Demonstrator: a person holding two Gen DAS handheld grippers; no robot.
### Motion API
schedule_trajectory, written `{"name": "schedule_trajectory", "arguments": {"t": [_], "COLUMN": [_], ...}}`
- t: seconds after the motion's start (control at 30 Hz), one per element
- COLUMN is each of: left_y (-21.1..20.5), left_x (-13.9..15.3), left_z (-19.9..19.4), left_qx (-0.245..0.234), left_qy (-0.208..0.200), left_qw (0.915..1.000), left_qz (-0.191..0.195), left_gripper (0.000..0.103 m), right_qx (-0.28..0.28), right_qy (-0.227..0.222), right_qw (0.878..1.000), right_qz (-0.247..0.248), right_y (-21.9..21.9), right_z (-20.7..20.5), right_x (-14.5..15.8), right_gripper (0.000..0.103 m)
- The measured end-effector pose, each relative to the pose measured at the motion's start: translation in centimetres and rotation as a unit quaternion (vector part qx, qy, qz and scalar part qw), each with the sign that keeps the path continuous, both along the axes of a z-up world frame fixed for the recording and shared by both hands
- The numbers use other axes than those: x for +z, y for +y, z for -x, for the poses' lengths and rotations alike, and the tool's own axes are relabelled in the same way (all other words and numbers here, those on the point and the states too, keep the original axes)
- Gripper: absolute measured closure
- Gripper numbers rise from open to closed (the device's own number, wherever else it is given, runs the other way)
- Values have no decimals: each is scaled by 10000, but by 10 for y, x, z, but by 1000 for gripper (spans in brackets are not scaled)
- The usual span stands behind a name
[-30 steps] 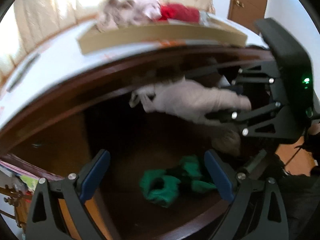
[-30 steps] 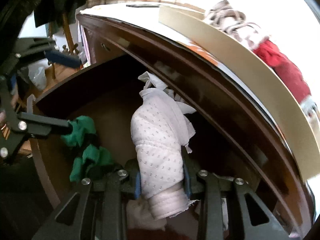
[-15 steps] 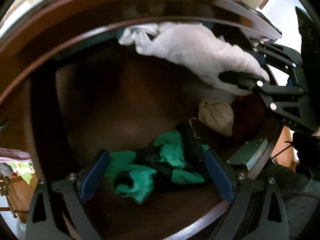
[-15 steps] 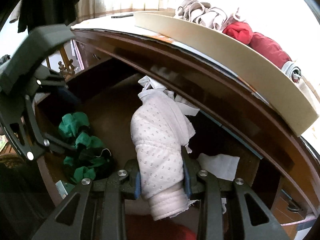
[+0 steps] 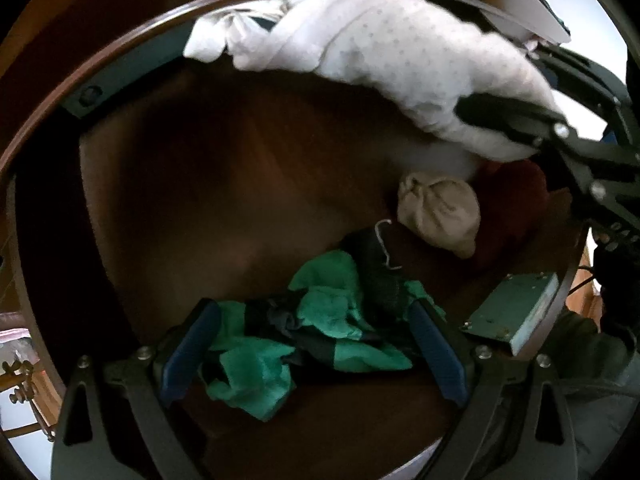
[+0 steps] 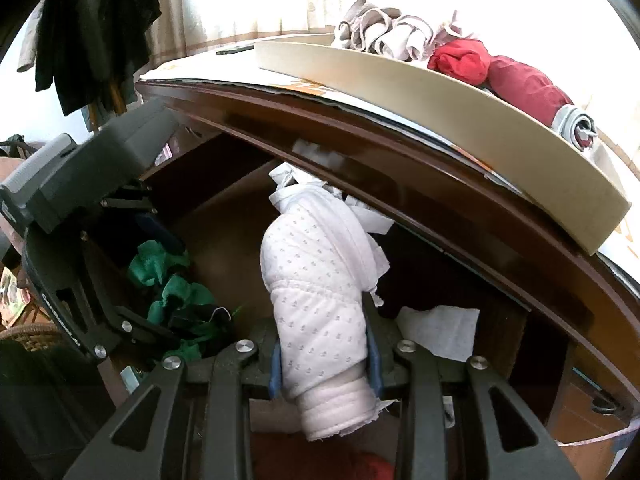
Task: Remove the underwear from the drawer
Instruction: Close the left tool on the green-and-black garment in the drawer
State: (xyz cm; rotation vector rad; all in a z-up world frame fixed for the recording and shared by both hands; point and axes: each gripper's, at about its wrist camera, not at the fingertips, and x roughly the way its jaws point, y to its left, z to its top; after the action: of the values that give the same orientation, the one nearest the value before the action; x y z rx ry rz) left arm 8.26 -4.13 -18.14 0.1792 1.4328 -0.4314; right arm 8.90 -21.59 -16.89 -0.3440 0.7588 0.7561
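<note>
Straddling green underwear [image 5: 320, 332], left gripper [image 5: 316, 352] gapes wide.

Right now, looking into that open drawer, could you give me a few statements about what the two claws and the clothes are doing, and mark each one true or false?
1. The right claw is clamped on a white dotted garment. True.
2. The left claw grips the green and black garment. False: its fingers stand open on either side of it, not pressing on it.
3. A beige bundle lies in the drawer. True.
4. The tray on top of the dresser holds nothing. False: rolled grey and red clothes sit in it.
5. The white dotted garment lies flat on the drawer floor. False: it is held up above it.
</note>
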Motion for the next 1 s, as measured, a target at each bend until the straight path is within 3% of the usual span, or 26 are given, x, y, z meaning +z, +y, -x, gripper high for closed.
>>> {"name": "schedule_trajectory", "arguments": {"t": [0.57, 0.67, 0.77, 0.8, 1.0], "left_y": [-4, -1, 6, 9, 19], "left_x": [-18, -17, -19, -21, -24], "left_z": [-5, 0, 3, 3, 14], "left_qx": [-106, -57, 83, 158, 295], "left_qy": [62, -17, 24, 15, -246], "left_qw": [9999, 9993, 9964, 9962, 9929], "left_qz": [74, 370, 845, 852, 1129], "left_gripper": [13, 27, 51, 83, 86], "right_qx": [-92, -74, -71, -73, -104], "right_qy": [164, 173, 187, 190, 201], "right_qw": [9998, 9998, 9997, 9997, 9997], "right_qz": [-61, -101, -128, -122, -130], "right_y": [-3, -3, -3, -3, -2], "right_z": [-5, -5, -6, -6, -7], "right_x": [-5, -5, -5, -5, -7], "right_gripper": [69, 69, 69, 69, 69]}}
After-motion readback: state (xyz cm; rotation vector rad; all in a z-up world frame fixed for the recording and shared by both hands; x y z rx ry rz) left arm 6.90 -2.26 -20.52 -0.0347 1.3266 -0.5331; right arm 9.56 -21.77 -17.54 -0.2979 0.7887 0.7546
